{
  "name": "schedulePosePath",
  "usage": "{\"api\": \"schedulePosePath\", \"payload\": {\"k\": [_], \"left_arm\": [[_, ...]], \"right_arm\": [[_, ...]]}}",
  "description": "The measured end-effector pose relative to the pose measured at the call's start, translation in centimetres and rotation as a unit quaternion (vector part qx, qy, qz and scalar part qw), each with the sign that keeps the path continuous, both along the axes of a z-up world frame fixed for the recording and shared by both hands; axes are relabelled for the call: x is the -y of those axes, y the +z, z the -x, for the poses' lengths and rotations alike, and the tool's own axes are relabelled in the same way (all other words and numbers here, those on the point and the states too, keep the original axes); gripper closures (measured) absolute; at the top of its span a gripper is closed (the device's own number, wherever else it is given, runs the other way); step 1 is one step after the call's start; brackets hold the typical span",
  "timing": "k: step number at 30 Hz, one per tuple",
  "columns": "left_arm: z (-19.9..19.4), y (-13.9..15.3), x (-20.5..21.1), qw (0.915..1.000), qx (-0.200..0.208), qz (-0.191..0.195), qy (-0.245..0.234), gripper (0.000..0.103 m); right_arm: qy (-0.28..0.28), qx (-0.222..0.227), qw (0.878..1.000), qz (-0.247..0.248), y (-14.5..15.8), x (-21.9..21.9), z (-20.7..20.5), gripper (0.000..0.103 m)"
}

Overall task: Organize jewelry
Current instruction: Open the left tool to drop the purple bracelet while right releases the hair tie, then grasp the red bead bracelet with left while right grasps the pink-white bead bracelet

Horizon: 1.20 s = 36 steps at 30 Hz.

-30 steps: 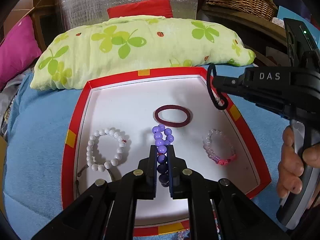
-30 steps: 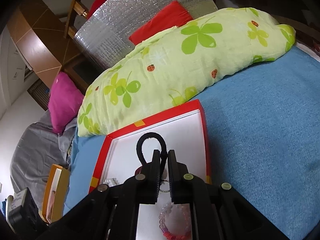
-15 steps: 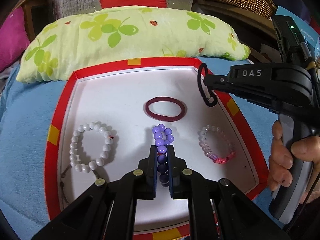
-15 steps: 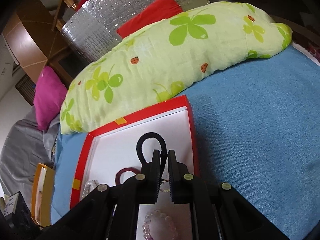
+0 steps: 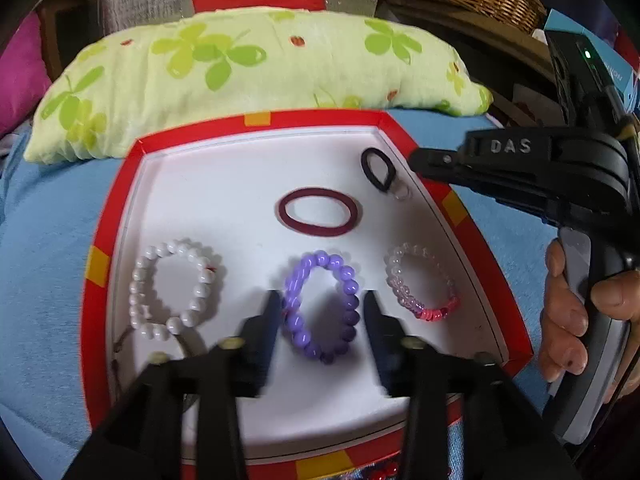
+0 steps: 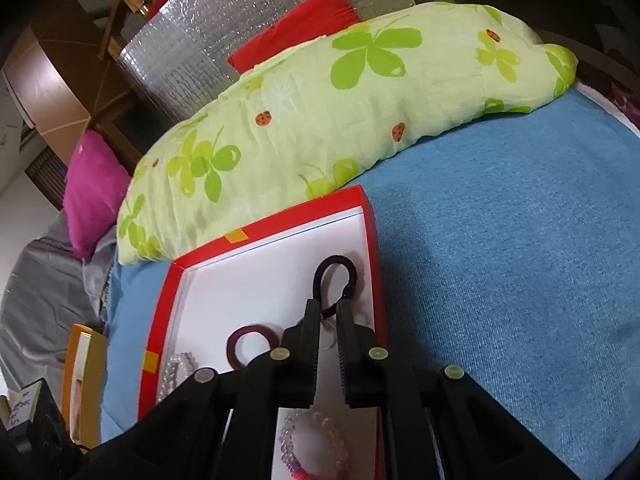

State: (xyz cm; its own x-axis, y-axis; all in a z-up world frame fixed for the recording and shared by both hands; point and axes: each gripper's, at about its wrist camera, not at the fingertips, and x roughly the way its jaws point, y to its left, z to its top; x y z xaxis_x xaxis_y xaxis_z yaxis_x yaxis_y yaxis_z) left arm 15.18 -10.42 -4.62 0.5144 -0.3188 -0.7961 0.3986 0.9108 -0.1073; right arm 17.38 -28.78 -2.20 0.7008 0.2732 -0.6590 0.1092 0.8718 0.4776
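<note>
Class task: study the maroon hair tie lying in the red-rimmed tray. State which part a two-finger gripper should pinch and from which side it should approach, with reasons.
Pinch the near long side of the maroon hair tie, coming from above, one finger inside the loop and one outside. It lies flat as an open oval on the tray floor, so only its thin band offers a hold. The purple bracelet lies apart in front, which probably leaves room.

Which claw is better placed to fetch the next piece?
Left. The left claw is open, with the purple bracelet lying released between its fingers; the right claw has the black hair tie between its fingers.
</note>
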Motion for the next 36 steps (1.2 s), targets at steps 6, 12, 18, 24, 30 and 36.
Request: {"api": "schedulePosePath", "payload": {"k": [6,12,18,24,30,36], "left_arm": [[0.4,0.7,-1.8,0.9996,0.012,-0.003,0.025,0.052],[1.4,1.7,-4.2,0.9981,0.026,-0.003,0.056,0.047],[2.8,2.3,-6.0,0.9966,0.036,-0.017,0.072,0.047],[4.7,3.0,-9.0,0.9938,0.045,-0.026,0.098,0.047],[6.7,3.3,-11.7,0.9901,0.039,-0.026,0.132,0.047],[9.8,2.9,-13.4,0.9879,0.034,-0.031,0.148,0.046]], "right_arm": [[-0.002,0.016,1.0,-0.001,1.0,0.6,1.8,0.076],[0.005,0.028,1.0,0.006,2.2,0.9,4.1,0.076],[0.013,0.038,0.999,0.005,3.1,0.6,6.2,0.076],[0.047,0.035,0.998,0.0,3.5,-1.0,8.5,0.076],[0.09,0.034,0.995,0.005,3.8,-3.0,12.0,0.076],[0.122,0.006,0.993,-0.005,2.6,-4.7,15.8,0.076]]}}
